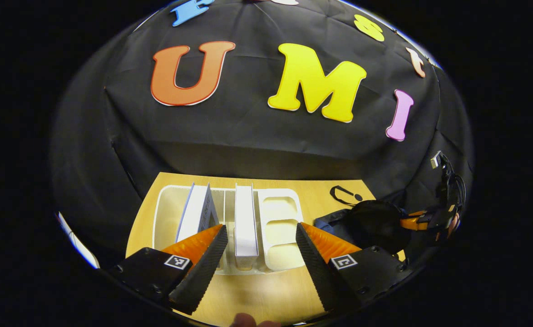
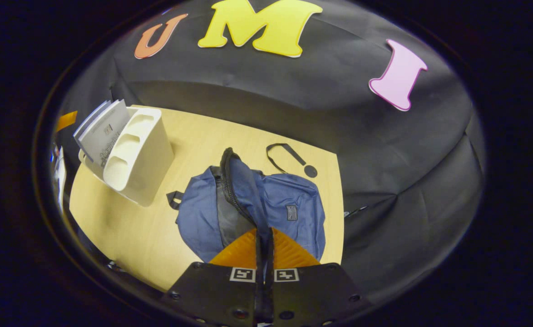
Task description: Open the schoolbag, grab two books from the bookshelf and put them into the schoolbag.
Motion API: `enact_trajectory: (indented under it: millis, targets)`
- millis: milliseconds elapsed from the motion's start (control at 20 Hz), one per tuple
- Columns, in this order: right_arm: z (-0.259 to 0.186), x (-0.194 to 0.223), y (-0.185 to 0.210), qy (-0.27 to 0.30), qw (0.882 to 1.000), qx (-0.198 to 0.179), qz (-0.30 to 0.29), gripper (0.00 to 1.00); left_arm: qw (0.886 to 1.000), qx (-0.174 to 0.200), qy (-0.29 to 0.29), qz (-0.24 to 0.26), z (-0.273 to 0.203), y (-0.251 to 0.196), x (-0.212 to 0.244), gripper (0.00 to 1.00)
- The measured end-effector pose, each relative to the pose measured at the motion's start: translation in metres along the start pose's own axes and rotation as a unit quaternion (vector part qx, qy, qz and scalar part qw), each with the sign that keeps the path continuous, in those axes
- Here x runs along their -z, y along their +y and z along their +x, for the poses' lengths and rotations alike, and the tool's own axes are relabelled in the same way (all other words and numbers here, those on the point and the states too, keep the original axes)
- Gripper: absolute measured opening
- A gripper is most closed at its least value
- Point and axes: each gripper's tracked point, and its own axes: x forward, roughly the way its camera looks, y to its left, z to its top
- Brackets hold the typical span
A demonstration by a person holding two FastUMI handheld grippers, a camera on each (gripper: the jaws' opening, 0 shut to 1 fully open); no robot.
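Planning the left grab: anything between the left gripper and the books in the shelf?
Nothing visible. The left gripper is open and faces the shelf; the upright book stands straight ahead between its fingers, and the leaning book is behind its left finger. Bare table lies between. The right gripper holds the bag edge, off to the side.
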Motion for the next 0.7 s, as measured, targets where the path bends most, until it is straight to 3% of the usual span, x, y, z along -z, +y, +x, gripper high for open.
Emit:
enact_trajectory:
  millis: [50, 150, 350, 700]
  targets:
    - [0.0, 0.0, -0.005, -0.001, 1.0, -0.002, 0.001, 0.0, 1.0, -0.002, 0.011, 0.013, 0.003, 0.002, -0.002, 1.0]
    - [0.001, -0.001, -0.016, -0.003, 1.0, -0.004, 0.003, 0.0, 0.999, 0.0, 0.038, 0.034, 0.015, 0.004, -0.007, 0.96]
    - [0.004, 0.0, -0.033, -0.002, 1.0, -0.009, 0.004, 0.0, 0.992, 0.012, 0.12, 0.022, 0.041, 0.002, 0.009, 0.96]
    - [0.014, 0.005, -0.041, 0.003, 0.999, -0.028, 0.023, 0.0, 0.965, 0.017, 0.258, 0.035, 0.063, 0.013, 0.038, 0.96]
